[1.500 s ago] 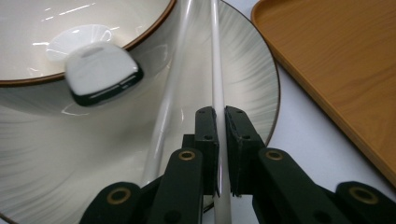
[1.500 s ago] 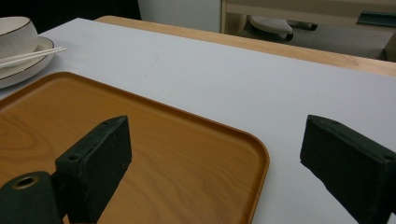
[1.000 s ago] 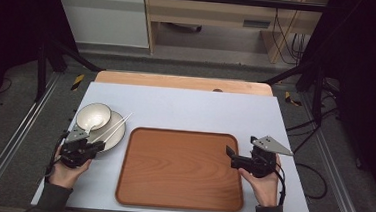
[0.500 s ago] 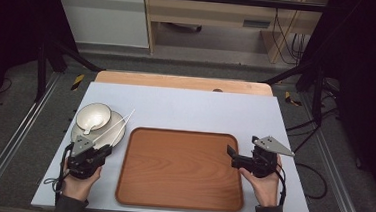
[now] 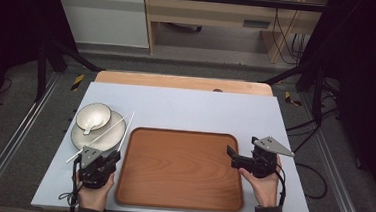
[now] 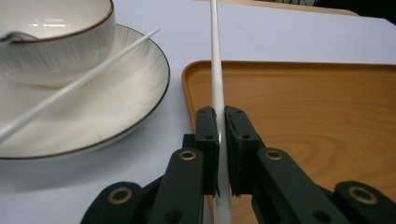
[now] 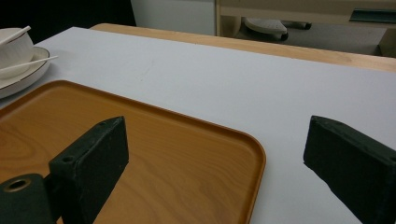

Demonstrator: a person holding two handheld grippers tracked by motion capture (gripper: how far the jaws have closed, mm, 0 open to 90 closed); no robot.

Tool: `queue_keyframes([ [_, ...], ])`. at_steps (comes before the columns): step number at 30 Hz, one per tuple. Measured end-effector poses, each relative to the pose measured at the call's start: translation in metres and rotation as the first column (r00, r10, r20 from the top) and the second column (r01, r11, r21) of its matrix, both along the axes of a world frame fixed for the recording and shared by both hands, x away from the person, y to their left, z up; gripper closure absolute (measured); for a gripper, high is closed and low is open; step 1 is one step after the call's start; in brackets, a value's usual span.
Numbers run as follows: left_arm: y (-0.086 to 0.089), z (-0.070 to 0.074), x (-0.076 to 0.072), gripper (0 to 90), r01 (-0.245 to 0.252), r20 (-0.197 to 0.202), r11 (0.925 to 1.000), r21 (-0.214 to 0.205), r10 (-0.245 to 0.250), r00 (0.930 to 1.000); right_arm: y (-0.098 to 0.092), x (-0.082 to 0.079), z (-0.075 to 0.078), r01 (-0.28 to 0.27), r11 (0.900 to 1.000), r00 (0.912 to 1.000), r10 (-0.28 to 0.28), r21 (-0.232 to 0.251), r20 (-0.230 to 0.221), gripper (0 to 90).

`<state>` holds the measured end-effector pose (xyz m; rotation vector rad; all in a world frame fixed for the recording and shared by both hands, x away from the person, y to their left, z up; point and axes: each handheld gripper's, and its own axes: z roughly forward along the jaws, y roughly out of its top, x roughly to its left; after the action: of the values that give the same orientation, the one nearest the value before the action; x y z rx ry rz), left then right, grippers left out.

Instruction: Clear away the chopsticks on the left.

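Plate (image 5: 87,138) with bowl (image 5: 93,116) at nine o'clock of the tray (image 5: 181,166), one chopstick (image 6: 79,81) lying across it. Left gripper (image 6: 218,140) at seven o'clock, pinching the second chopstick (image 6: 216,70) near its lower end, tip aimed along the tray's left rim, likely for setting down there. Right gripper (image 5: 233,157) at three o'clock, jaws spread, nothing between, waiting over the tray's edge.

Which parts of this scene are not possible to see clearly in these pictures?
- Near end of the held chopstick: in the left gripper view, hidden between the left gripper fingers and cut off by the bottom edge.
- Spoon in the bowl: too small in the high view; cut off by the left edge in the left gripper view.
- Plate: cut off by the left edge in the right gripper view.
- Tray: its near corner by the left gripper is covered in the high view.
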<state>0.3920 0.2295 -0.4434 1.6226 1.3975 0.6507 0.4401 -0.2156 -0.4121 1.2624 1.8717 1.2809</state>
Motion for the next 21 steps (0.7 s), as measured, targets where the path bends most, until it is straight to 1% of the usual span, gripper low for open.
queue_keyframes([
  [3,-0.006,-0.003,-0.004,83.9,-0.018,0.008,0.9997,-0.016,0.018,0.9998,0.001,0.000,0.000,-0.002,1.0000,1.0000,0.002,-0.001,-0.001,6.8],
  [4,-0.009,-0.005,-0.006,83.9,-0.022,0.009,0.9994,-0.028,0.023,0.9997,0.001,0.000,0.000,-0.003,1.0000,1.0000,0.003,-0.001,-0.003,6.8],
  [6,-0.013,-0.007,-0.009,83.9,-0.043,0.013,0.9986,-0.032,0.043,0.9990,0.002,0.000,-0.001,-0.004,1.0000,1.0000,0.004,-0.003,-0.004,6.8],
  [7,-0.015,-0.009,-0.010,83.9,-0.050,0.011,0.9978,-0.042,0.051,0.9987,0.002,0.000,-0.001,-0.004,1.0000,1.0000,0.004,-0.003,-0.005,6.8],
  [9,-0.018,-0.013,-0.012,83.9,-0.072,0.007,0.9964,-0.044,0.072,0.9973,0.002,0.001,-0.001,-0.006,0.9999,1.0000,0.006,-0.008,-0.005,6.8],
  [11,-0.018,-0.017,-0.013,83.9,-0.080,-0.002,0.9946,-0.066,0.080,0.9968,0.002,0.000,-0.001,-0.008,0.9999,1.0000,0.008,-0.007,-0.004,6.8],
  [12,-0.019,-0.019,-0.013,83.9,-0.084,-0.006,0.9940,-0.071,0.084,0.9965,0.002,0.000,-0.001,-0.008,0.9999,1.0000,0.008,-0.007,-0.004,6.8],
  [15,-0.023,-0.025,-0.016,83.9,-0.090,-0.013,0.9938,-0.066,0.089,0.9960,0.003,0.000,-0.001,-0.009,1.0000,0.9999,0.009,-0.004,-0.006,6.9],
  [19,-0.026,-0.031,-0.016,83.9,-0.100,-0.022,0.9927,-0.068,0.099,0.9949,0.003,0.001,-0.001,-0.009,0.9999,0.9999,0.009,-0.012,-0.006,6.9],
  [21,-0.029,-0.033,-0.016,83.9,-0.097,-0.027,0.9938,-0.055,0.096,0.9950,0.003,0.001,-0.002,-0.009,0.9999,0.9999,0.008,-0.013,-0.008,6.9],
])
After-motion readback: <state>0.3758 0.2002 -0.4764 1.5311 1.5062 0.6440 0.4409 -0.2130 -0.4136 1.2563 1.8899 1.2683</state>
